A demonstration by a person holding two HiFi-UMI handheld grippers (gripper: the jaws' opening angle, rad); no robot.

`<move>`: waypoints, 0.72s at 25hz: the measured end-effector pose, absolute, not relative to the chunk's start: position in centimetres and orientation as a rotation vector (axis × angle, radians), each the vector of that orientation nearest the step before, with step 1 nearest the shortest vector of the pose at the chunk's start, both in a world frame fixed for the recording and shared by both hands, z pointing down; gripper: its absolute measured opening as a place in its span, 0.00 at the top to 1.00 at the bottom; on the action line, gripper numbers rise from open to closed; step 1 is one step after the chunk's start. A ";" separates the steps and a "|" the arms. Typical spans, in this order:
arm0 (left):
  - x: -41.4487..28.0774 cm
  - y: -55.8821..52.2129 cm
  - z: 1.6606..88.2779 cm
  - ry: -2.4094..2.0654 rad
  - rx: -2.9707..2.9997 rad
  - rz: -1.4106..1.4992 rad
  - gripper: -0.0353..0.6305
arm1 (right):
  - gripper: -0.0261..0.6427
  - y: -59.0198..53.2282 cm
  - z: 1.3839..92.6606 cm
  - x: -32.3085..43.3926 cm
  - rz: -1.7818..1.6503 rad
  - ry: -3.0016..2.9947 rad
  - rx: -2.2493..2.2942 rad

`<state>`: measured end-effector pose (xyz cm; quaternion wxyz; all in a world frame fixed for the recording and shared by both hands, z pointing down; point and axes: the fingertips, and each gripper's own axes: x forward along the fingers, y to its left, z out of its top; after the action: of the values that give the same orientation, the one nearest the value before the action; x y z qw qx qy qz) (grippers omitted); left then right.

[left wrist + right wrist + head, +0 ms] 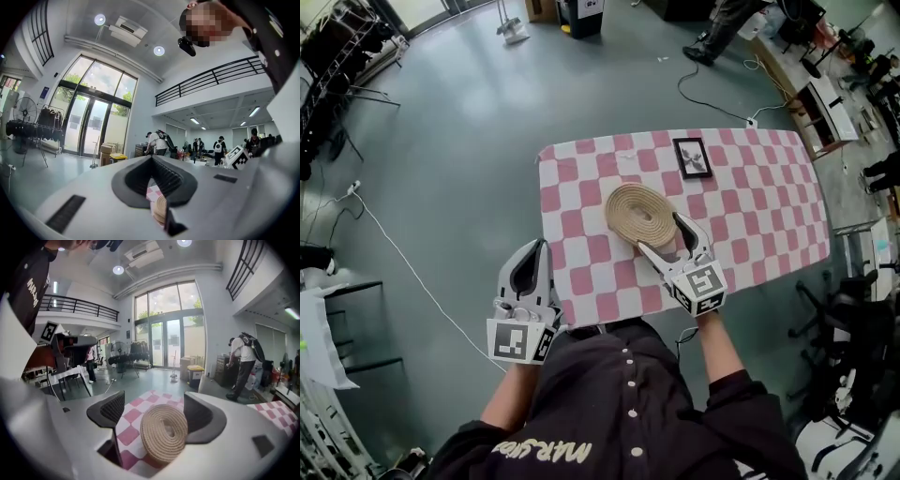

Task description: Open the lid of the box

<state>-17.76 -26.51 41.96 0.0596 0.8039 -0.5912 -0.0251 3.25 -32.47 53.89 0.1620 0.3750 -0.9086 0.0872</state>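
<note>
Presently, item one: one round woven box point(640, 214), lid on, flat at mid-table on the checked cloth point(750, 197); circular, so no long axis to align with. Right gripper point(661, 232): jaws spread wide, the box directly ahead and partly between them, pads seemingly not pressing; the nearer hand. Left gripper point(534, 251): jaws pressed together, empty, well apart at the table's near corner. One framed picture point(692, 157) beyond.

Light: was bright, even; daylight came through tall glass windows point(168, 329), round white ceiling lamps point(99, 19) shone | Shadows: lay faint, soft beside round woven straw lid point(639, 214) | Glare: panes washed out | Distortion: fisheye bent edges, gripper-view corners went black | Focus: nearest surfaces blurred
</note>
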 end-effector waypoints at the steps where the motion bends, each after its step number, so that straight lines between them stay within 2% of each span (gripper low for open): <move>1: -17.6 -26.6 42.0 -1.793 2.431 -0.073 0.93 | 0.39 -32.8 54.9 2.8 0.247 -2.573 1.031; 9: -17.2 -26.7 42.6 -1.808 2.401 -0.050 0.93 | 0.36 -32.9 64.7 0.6 0.286 -2.375 0.711; 18: -17.4 -26.5 43.3 -1.838 2.360 -0.029 0.93 | 0.36 -32.7 71.5 -0.6 0.295 -2.165 0.496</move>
<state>-17.37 -26.49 43.34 0.0750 0.7866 -0.6129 -0.0098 -0.57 -32.72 71.52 0.4354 0.1992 -0.8699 0.1186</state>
